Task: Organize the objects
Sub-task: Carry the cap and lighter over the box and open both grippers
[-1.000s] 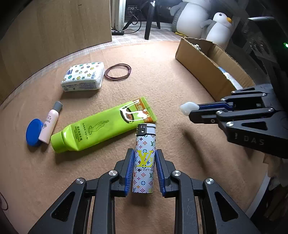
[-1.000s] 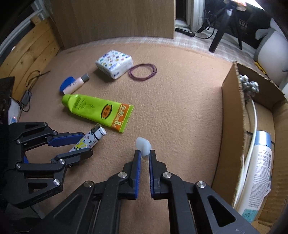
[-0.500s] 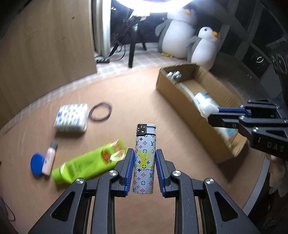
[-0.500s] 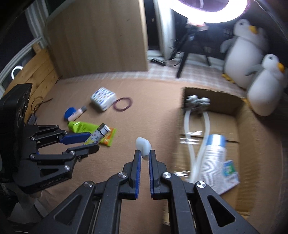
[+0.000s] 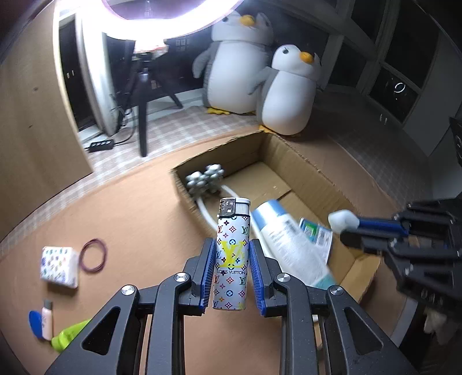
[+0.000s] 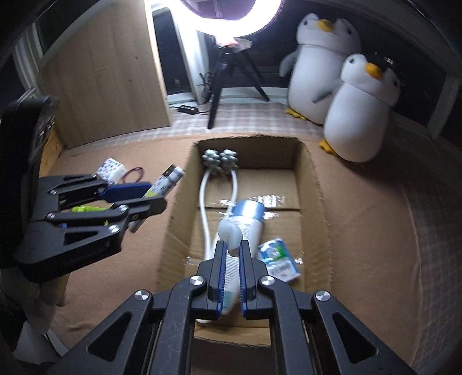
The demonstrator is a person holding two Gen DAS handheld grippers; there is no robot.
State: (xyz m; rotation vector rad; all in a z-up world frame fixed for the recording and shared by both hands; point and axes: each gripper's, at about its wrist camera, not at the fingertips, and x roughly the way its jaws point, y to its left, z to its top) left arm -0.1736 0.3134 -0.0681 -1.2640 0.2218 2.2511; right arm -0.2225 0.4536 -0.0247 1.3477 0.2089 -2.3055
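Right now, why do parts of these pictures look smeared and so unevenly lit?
Left wrist view: ring light glares overhead, lighter sharp, white bottle smeared. Right wrist view: same glare, cardboard box contents blurred, frame edges bent and dark from the fisheye.

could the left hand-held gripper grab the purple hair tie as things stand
Probably not yet: the left hand-held gripper is shut on the patterned lighter, so its jaws are full. The hair tie itself lies uncovered on the mat.

Both grippers are matte black plastic: the left gripper [image 5: 231,259] and right gripper [image 6: 231,253] have truss-like linkage arms with triangular cutouts, silver screws [image 5: 283,277] at the pivots, and ribbed blue pads lining the fingers [image 5: 209,268].
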